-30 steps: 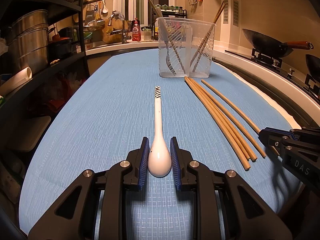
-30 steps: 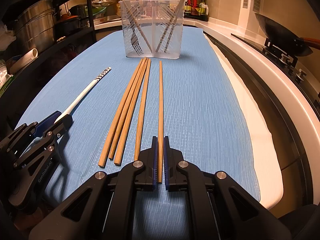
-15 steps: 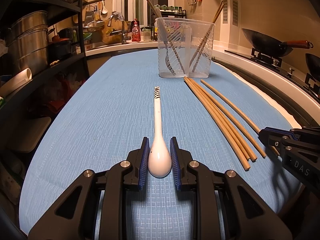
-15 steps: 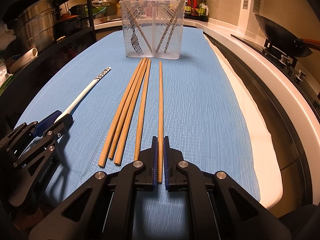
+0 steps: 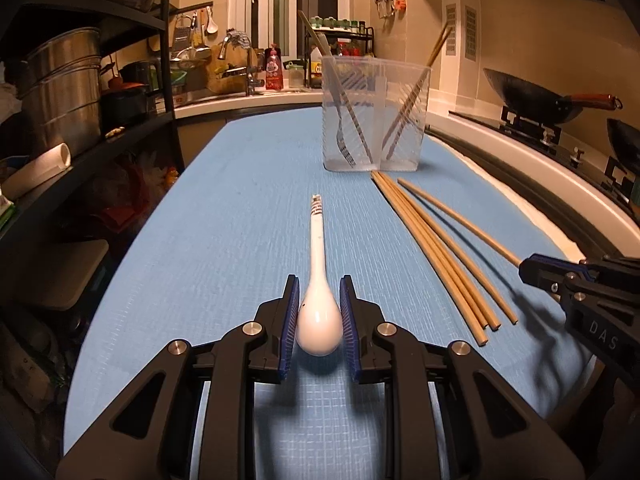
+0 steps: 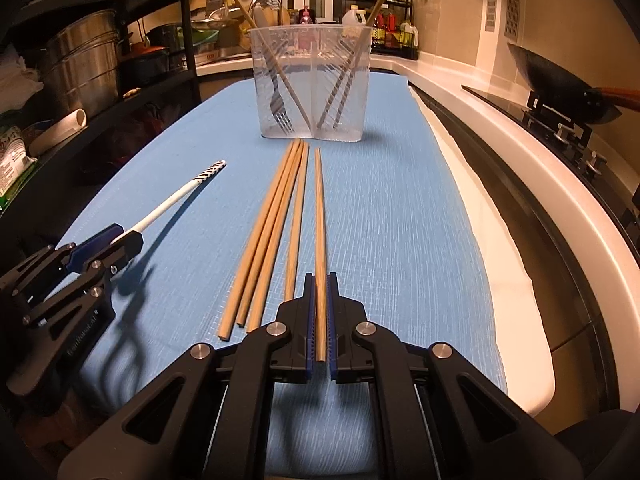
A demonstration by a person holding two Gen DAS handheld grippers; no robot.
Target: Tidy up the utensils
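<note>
My left gripper (image 5: pixel 319 304) is shut on the bowl of a white spoon (image 5: pixel 318 264) whose striped handle points away toward a clear plastic utensil holder (image 5: pixel 376 112). My right gripper (image 6: pixel 320 300) is shut on the near end of one wooden chopstick (image 6: pixel 319 220). Several more chopsticks (image 6: pixel 276 220) lie side by side on the blue mat just left of it. The holder (image 6: pixel 312 80) has two compartments: a fork and a chopstick in the left, chopsticks in the right. The left gripper and spoon handle also show in the right wrist view (image 6: pixel 120 240).
The blue mat (image 5: pixel 224 208) covers the counter. A dark shelf with steel pots (image 5: pixel 64 92) runs along the left edge. A white raised rim (image 6: pixel 520 184) and a stove with a wok (image 5: pixel 532 96) lie to the right. A sink area is behind the holder.
Both grippers have lifted slightly with the spoon and the chopstick; the spoon bowl and the chopstick end now cast shadows on the mat. The other chopsticks have not moved.
</note>
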